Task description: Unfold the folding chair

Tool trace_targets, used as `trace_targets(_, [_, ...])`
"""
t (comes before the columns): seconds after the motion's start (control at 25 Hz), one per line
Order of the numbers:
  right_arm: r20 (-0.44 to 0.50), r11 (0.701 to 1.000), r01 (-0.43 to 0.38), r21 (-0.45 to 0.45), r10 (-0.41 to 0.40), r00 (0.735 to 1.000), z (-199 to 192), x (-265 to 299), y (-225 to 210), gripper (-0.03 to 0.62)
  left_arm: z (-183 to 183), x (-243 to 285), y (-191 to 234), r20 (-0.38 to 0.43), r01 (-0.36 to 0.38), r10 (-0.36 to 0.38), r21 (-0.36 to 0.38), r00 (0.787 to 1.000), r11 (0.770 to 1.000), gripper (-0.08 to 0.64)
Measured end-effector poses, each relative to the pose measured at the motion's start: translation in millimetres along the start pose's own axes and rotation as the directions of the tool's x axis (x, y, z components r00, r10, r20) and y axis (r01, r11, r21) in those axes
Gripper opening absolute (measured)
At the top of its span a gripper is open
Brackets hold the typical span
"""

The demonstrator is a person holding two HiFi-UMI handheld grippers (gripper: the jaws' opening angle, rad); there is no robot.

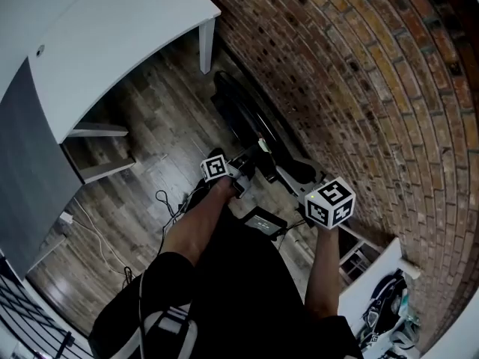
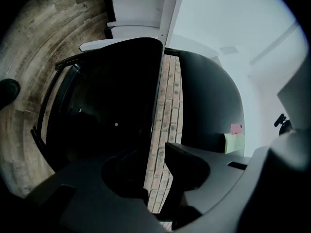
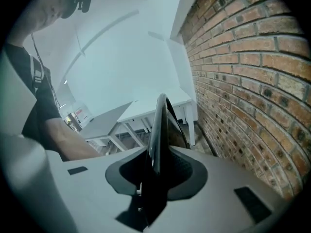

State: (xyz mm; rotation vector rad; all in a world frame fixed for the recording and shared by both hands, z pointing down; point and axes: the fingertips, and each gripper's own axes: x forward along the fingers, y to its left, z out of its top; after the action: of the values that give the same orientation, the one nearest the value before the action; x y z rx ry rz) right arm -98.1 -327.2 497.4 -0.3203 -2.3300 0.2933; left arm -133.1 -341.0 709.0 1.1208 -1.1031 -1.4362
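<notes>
A black folding chair (image 1: 247, 114) leans folded against the brick wall. In the head view my left gripper (image 1: 243, 172) reaches its near end from the left, and my right gripper (image 1: 296, 182) is at the chair's top beside the wall. In the right gripper view the chair's thin black edge (image 3: 160, 125) runs straight between the jaws, and my right gripper (image 3: 158, 166) is shut on it. In the left gripper view the chair's broad black panel (image 2: 112, 101) fills the left side. My left gripper (image 2: 158, 169) stands slightly open, with bricks showing through the gap.
The brick wall (image 1: 359, 88) runs along the right. A white table (image 1: 112, 43) stands at the back left and a grey panel (image 1: 30, 178) at the left. Cables (image 1: 161, 200) lie on the wood floor. A white shelf (image 1: 374, 290) is at the bottom right.
</notes>
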Motion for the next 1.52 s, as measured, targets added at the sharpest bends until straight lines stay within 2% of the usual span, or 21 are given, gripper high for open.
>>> trace_targets(0.12, [0.025, 1.0, 0.009, 0.017, -0.009, 1.0, -6, 1, 26, 0.1, -10, -25, -10, -0.041, 0.019, -0.019, -0.012, 0.999, 1.0, 0.123])
trace_targets(0.24, [0.058, 0.998, 0.023, 0.055, -0.026, 0.998, -14, 2, 51, 0.1, -17, -53, -17, -0.069, 0.0, 0.001, 0.009, 0.998, 1.0, 0.123])
trace_targets(0.44, [0.13, 0.985, 0.045, 0.167, -0.067, 0.989, -33, -3, 87, 0.1, -33, -98, -20, -0.145, -0.047, 0.049, 0.021, 0.988, 0.999, 0.127])
trace_targets(0.64, [0.156, 0.978, 0.084, 0.191, -0.115, 0.981, -30, 16, 121, 0.101, -20, -132, -21, -0.2, -0.055, 0.058, 0.021, 0.978, 0.998, 0.127])
trace_targets(0.92, [0.148, 0.947, 0.206, 0.245, -0.247, 0.958, -31, 49, 190, 0.101, -8, -189, -29, -0.328, -0.072, 0.067, -0.005, 0.942, 0.997, 0.127])
trace_targets(1.0, [0.151, 0.935, 0.243, 0.259, -0.288, 0.946, -32, 61, 209, 0.101, -1, -206, -27, -0.357, -0.086, 0.086, 0.016, 0.93, 0.996, 0.127])
trace_targets(1.12, [0.144, 0.915, 0.281, 0.291, -0.332, 0.932, -37, 71, 234, 0.101, 0, -230, -24, -0.402, -0.114, 0.13, 0.064, 0.906, 0.991, 0.132])
trace_targets(1.32, [0.158, 0.867, 0.32, 0.382, -0.403, 0.902, -46, 63, 246, 0.101, -12, -244, -31, -0.493, -0.111, 0.144, 0.096, 0.858, 0.989, 0.147])
trace_targets(1.4, [0.167, 0.83, 0.338, 0.444, -0.447, 0.879, -54, 52, 247, 0.101, -25, -248, -32, -0.548, -0.116, 0.164, 0.12, 0.82, 0.986, 0.157])
trace_targets(1.52, [0.175, 0.745, 0.363, 0.56, -0.534, 0.827, -71, 32, 248, 0.101, -48, -250, -32, -0.642, -0.115, 0.193, 0.162, 0.742, 0.98, 0.169])
